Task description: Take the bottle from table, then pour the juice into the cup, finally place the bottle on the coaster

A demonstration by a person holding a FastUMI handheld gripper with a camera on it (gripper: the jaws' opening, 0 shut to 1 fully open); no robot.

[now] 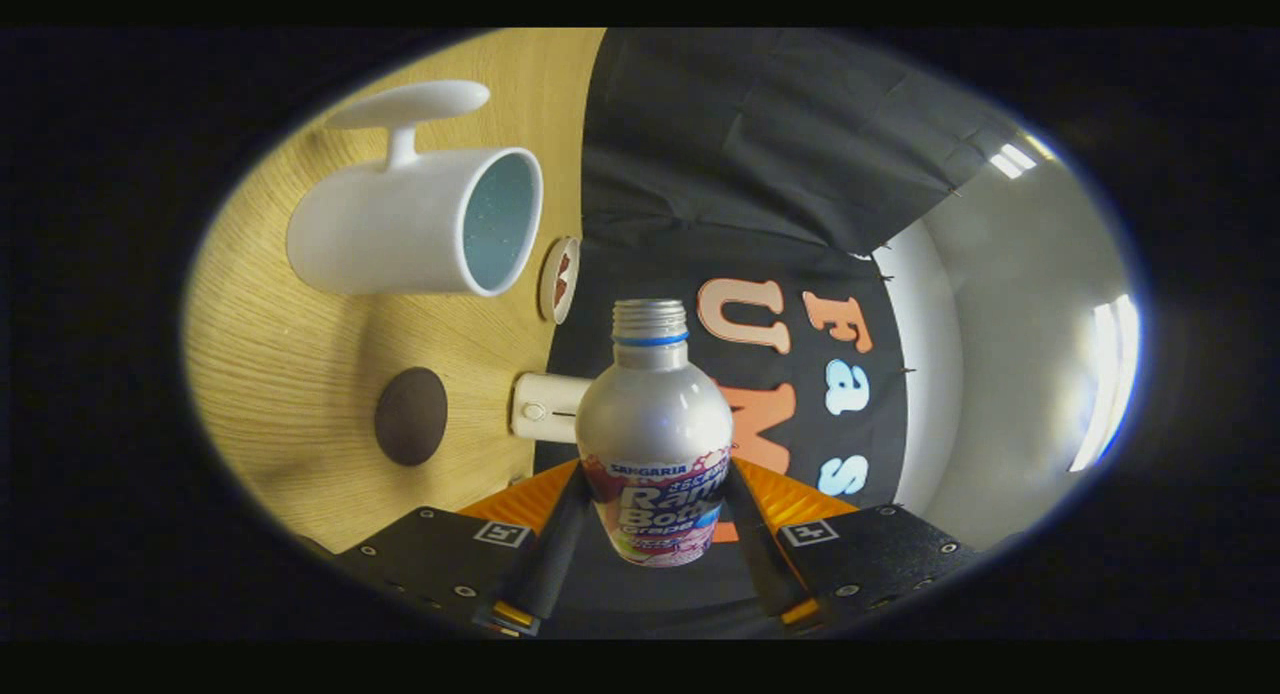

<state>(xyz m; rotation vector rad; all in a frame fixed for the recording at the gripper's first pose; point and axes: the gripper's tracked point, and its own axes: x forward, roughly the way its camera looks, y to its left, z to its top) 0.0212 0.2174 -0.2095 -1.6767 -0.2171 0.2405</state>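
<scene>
My gripper (657, 489) is shut on a silver bottle (654, 424) with a colourful label, one finger pressing each side of its lower body. The view is rolled, so the wooden table (290, 374) stands like a wall beside the bottle, and the bottle lies about level with the table top. Its threaded silver top with a blue ring points forward, away from the fingers. A white cup (415, 224) with a handle stands on the table beyond the fingers, off to the side of the bottle's top; its mouth shows a pale blue inside. A dark brown round coaster (411, 415) lies nearer, beside the bottle.
A small cream box (543, 407) sits at the table's back edge, partly hidden behind the bottle. A small round white and red disc (558, 279) lies near the cup's mouth. The black booth cloth (760, 174) hangs behind, with a pale wall (1010, 354) and ceiling lights beyond.
</scene>
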